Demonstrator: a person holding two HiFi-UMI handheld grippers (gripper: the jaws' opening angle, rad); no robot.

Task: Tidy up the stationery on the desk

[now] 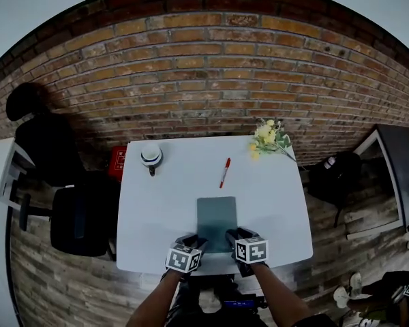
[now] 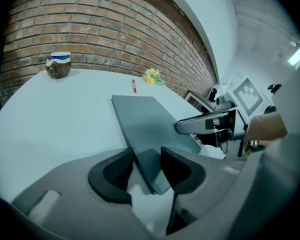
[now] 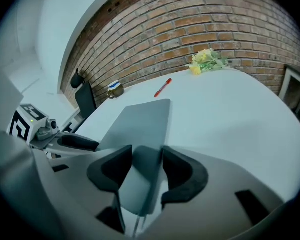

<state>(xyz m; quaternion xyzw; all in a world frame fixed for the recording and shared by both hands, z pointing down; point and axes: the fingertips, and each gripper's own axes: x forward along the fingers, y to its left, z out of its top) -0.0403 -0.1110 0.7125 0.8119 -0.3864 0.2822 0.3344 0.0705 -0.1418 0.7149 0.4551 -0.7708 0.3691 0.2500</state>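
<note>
Holding the left claw (image 1: 191,241) and right claw (image 1: 236,237) open, we straddle the notebook's (image 1: 217,220) two near corners without gripping. It lies flat near the table's (image 1: 157,210) front edge, long axis pointing toward the wall (image 1: 204,80).

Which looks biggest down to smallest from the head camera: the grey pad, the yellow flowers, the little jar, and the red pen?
1. grey pad, clearly the largest.
2. yellow flowers.
3. little jar and red pen: too close to rank. The pen is longer but much thinner.
</note>
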